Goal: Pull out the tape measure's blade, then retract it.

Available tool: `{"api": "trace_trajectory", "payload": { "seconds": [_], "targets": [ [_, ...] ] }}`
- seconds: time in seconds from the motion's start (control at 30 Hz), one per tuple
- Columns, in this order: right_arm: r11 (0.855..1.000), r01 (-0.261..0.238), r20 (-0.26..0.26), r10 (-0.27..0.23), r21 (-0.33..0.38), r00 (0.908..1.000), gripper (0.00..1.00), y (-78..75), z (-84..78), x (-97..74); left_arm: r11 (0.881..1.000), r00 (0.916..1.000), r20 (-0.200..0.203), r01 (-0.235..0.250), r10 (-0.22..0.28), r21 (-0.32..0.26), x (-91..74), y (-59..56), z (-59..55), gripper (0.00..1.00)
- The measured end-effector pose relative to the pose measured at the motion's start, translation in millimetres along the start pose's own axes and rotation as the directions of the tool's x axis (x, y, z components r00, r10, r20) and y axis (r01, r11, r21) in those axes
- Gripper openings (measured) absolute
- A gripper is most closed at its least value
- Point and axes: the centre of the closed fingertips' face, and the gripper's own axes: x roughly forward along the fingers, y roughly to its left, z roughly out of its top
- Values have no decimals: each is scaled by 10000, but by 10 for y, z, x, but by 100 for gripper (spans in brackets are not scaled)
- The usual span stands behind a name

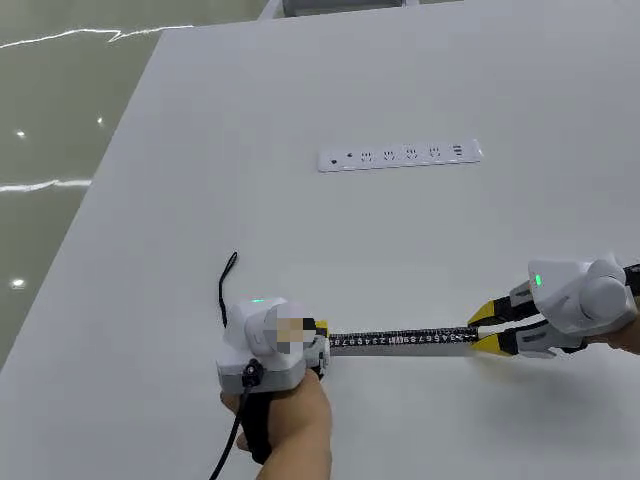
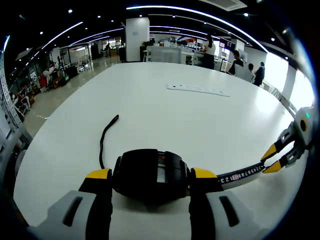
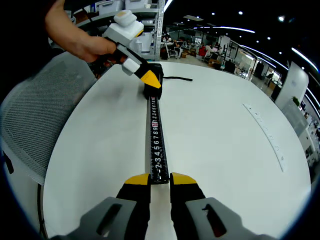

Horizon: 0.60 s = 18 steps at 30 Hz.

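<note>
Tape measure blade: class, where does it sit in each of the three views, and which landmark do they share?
Head view: blade lies lower centre, stretched from left gripper to right gripper.
Left gripper view: blade lower right, leaving the black case.
Right gripper view: blade centre, running up from the fingers.
Shared landmark: the white power strip.

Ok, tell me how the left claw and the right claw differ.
The left claw clamps the tape measure's black case; the right claw pinches the end of the blade. The left claw's jaws stand wide apart around the case; the right claw's are nearly closed. Both have yellow tips and face each other along the blade.
</note>
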Motion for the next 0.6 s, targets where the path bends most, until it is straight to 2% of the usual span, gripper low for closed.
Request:
{"api": "trace_trajectory", "payload": {
  "seconds": [0.6],
  "targets": [
    [10000,-65,-10,65,2,10000,14,-8,25,59,10000,10000,55,28,-28,14,0,-7,0,59]
  ]
}}
